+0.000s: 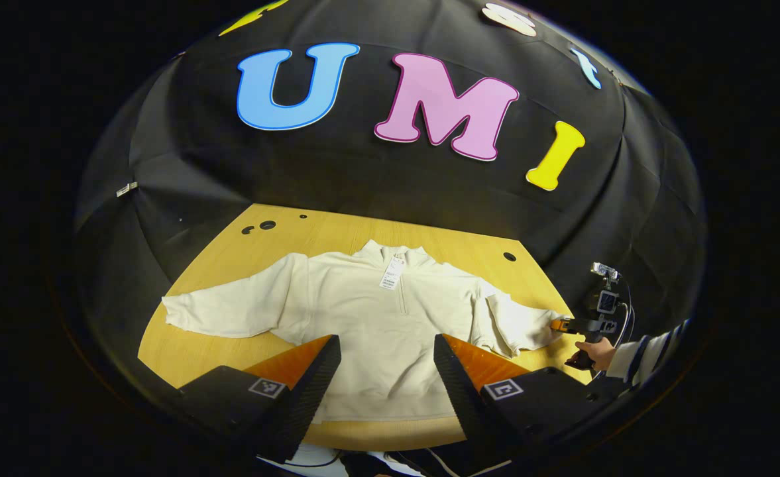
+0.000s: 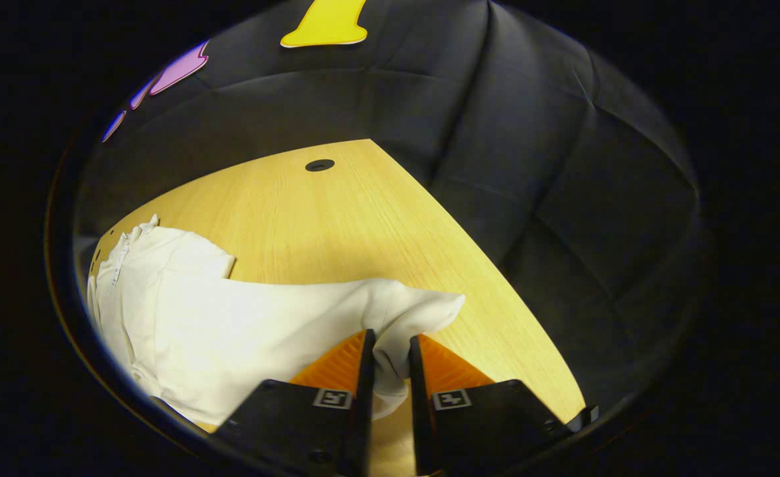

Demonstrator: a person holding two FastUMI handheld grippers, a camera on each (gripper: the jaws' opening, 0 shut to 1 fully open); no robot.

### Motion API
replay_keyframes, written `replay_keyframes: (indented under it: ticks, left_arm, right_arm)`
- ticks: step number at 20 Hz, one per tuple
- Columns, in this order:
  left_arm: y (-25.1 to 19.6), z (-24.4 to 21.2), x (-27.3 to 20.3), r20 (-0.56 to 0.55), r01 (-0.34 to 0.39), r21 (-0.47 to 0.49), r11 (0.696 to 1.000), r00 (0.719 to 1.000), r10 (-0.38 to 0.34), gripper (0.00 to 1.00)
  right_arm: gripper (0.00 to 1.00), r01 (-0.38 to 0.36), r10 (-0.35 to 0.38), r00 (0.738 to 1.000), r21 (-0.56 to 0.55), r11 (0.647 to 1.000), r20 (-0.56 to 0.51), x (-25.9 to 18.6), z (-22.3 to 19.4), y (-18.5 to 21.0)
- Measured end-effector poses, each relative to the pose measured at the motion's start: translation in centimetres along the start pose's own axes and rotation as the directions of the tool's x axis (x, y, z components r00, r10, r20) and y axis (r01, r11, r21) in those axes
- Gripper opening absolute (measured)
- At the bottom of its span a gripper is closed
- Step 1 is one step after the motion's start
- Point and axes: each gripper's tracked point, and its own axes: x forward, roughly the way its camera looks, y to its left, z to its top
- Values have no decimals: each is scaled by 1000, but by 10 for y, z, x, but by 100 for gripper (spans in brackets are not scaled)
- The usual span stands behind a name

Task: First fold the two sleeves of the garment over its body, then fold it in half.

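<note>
Nearest, the right gripper (image 2: pixel 388 361) pinches the cuff of the right sleeve (image 2: pixel 336 311), so the first fold is only starting. Left gripper (image 1: pixel 386 371) hangs wide open above the garment (image 1: pixel 390 331), which lies flat on the table (image 1: pixel 230 252); left sleeve (image 1: pixel 230 308) unfolded, halving remains

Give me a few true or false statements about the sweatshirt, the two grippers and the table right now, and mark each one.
1. The right gripper is shut on the cuff of one sleeve. True.
2. The left gripper grips the hem. False: its jaws stand open above the cream sweatshirt.
3. The other sleeve is already folded over the body. False: it lies spread out on the wooden table.
4. A tag hangs at the collar. True.
</note>
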Motion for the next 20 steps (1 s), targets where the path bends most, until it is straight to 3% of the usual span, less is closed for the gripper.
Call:
replay_keyframes:
  ticks: [3, 4, 7, 11, 13, 20]
  left_arm:
    - [6, -2, 0, -4, 7, -6, 1000, 1000, -7, 93]
    - [8, -2, 0, -3, 10, -10, 1000, 1000, -10, 93]
    - [17, 0, 0, 7, 24, -25, 999, 1000, -24, 93]
    - [37, 6, 2, 22, 47, -50, 998, 999, -46, 93]
    - [47, 7, 0, 30, 56, -63, 996, 998, -54, 93]
    - [75, 1, -15, 25, 73, -82, 994, 997, -71, 93]
  right_arm:
    - [19, -29, 40, 995, 129, 991, -86, -5, -4, 4]
    - [12, -35, 49, 994, 140, 990, -94, -10, -2, 5]
    - [12, -82, 84, 996, 133, 988, -9, -44, 26, 23]
    - [12, -230, 224, 970, 70, 971, 90, -104, 56, 106]
    - [12, -291, 287, 954, 44, 956, 87, -125, 54, 148]
    - [11, -386, 382, 920, 41, 921, 86, -159, 40, 239]
